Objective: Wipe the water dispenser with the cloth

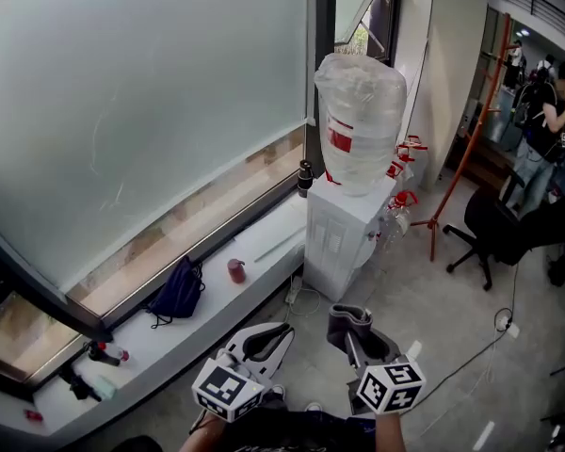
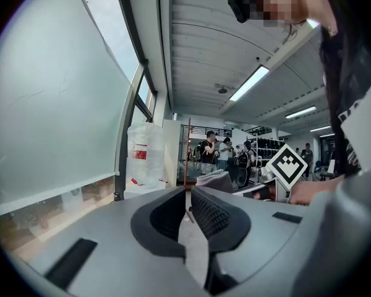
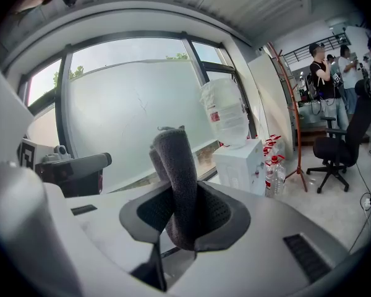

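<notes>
Down at the bottom of the head view, the left gripper has its jaws drawn to a narrow slit with nothing in it. Just beside it, the right gripper is clamped on the cloth. The right gripper view shows that grey cloth folded and standing up out of the pads, pinched low.

Across a stretch of bare floor stands the water dispenser, centre frame against the window sill, well apart from both tools. No wiping has started. The big bottle sits on top, wrapped in plastic, and small bottles cluster at its right side.

Further right are an office chair and a person.

Now the risks. That cloth is held only by its lower fold, so a firm rub could drag it out of the jaws. A hard push high up might rock the big bottle, and a low sweep on the right side could topple the small bottles.
</notes>
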Motion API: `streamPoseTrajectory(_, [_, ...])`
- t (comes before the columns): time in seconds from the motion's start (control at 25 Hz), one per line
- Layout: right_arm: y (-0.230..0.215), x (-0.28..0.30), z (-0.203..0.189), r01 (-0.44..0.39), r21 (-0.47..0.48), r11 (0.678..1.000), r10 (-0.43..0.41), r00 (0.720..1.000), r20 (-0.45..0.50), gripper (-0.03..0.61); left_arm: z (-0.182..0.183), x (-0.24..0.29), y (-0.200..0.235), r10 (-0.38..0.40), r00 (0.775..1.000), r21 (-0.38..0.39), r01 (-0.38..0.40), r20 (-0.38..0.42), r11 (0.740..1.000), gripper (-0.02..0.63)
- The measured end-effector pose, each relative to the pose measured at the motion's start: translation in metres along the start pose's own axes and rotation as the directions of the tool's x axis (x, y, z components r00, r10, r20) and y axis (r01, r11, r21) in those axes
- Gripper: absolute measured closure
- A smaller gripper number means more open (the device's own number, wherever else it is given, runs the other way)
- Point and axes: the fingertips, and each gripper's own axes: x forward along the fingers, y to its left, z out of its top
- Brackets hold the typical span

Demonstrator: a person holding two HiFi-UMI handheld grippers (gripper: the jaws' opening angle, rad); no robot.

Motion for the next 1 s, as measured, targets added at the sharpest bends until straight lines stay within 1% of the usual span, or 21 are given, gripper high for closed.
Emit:
streamPoseTrajectory(0.24, [-0.008, -0.014, -0.007, -0.012, -0.001, 1.000, 0.012, 1.000, -0.004, 0.472, 0.003, 0.004, -0.016, 0.009, 1.000, 0.010, -0.009, 0.006, 1.000, 0.571])
streamPoseTrajectory(0.56, [-0.029, -0.034, -0.019, -0.032, 0.022, 0.999, 0.032, 0.999, -0.004, 0.472, -0.008, 0.003, -0.036, 0.060, 0.998, 0.000, -0.060, -0.007, 0.998, 0.571])
streamPoseTrajectory(0.8, [-0.039, -0.024, -0.025, -0.052, 0.045, 0.998, 0.053, 0.998, -0.019, 0.472, -0.011, 0.008, -0.037, 0.085, 0.996, 0.012, -0.085, -0.038, 0.996, 0.571])
streamPoseTrajectory(1.0, [-0.042, -0.003, -0.018, -0.061, 0.068, 0.996, 0.063, 0.998, -0.015, 0.472, -0.006, 0.017, -0.022, 0.084, 0.995, 0.030, -0.083, -0.048, 0.996, 0.571])
